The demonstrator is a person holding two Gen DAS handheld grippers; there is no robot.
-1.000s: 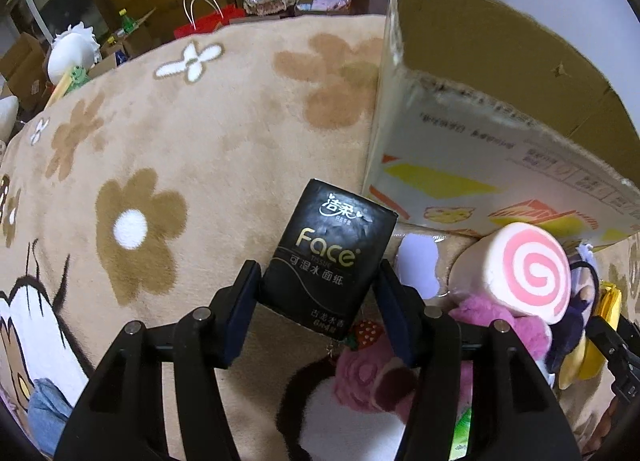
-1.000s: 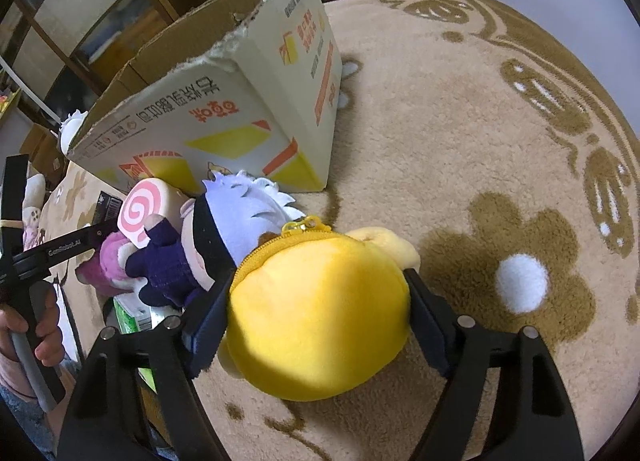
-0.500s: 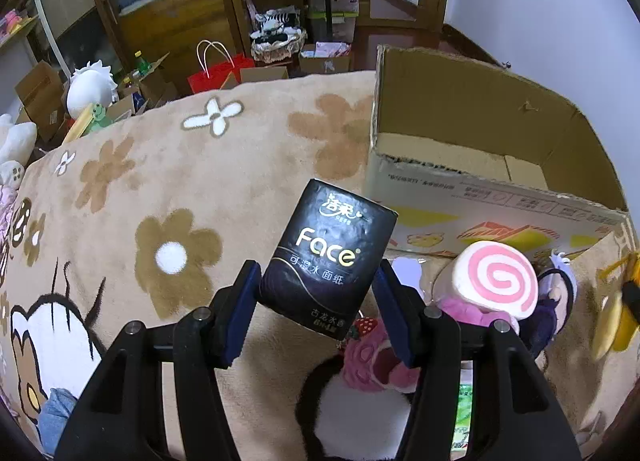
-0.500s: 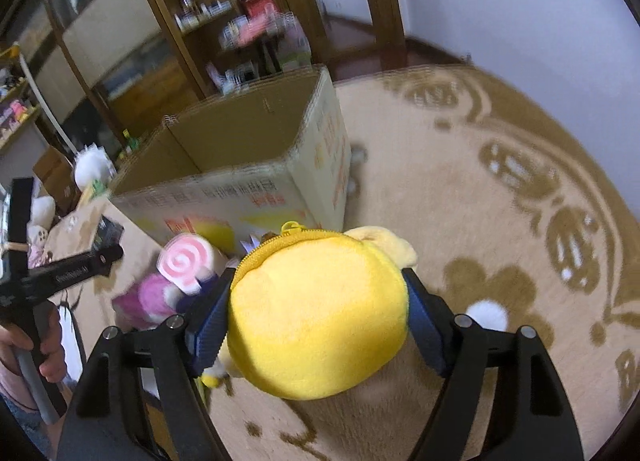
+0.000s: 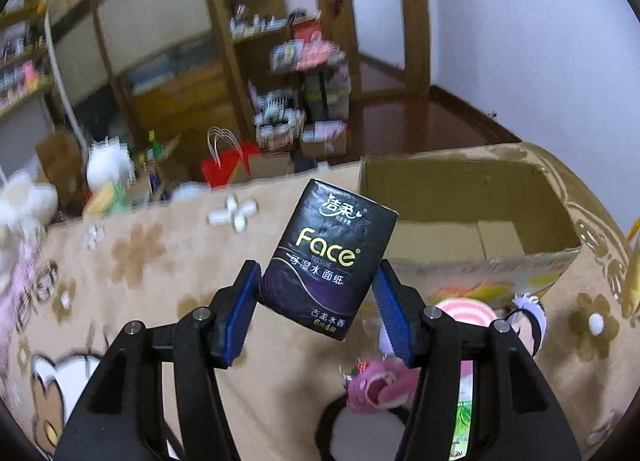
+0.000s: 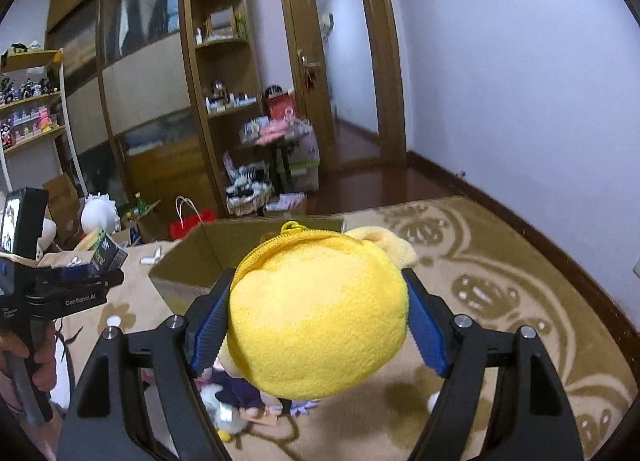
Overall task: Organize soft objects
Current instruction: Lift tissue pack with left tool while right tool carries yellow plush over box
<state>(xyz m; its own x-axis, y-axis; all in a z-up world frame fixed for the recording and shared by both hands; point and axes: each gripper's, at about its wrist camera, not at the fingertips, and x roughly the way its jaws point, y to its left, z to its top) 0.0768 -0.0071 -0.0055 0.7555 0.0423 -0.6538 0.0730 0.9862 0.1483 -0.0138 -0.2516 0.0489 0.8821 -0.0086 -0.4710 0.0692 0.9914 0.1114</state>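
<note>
My left gripper (image 5: 316, 315) is shut on a black "Face" tissue pack (image 5: 326, 257), held in the air, tilted, in front of an open cardboard box (image 5: 460, 197). My right gripper (image 6: 318, 325) is shut on a round yellow plush pouch (image 6: 320, 309) with a zipper, held above the carpet in front of the same box (image 6: 192, 257). Below lie a pink swirl plush (image 5: 466, 309), a pink plush (image 5: 372, 389) and a dark-haired doll (image 6: 236, 393). The left gripper with its pack (image 6: 106, 257) shows at the left of the right wrist view.
A beige flower-patterned carpet (image 5: 132, 253) covers the floor. Behind it stand wooden cabinets (image 6: 160, 81), a red bag (image 5: 226, 169), boxes and white plush toys (image 5: 108, 165). A white wall (image 6: 520, 81) runs along the right; a door (image 6: 344, 61) is at the back.
Both grippers have risen well above the carpet with their objects still held. The views now look over the open box and into the room; the toy pile has dropped low in view.
</note>
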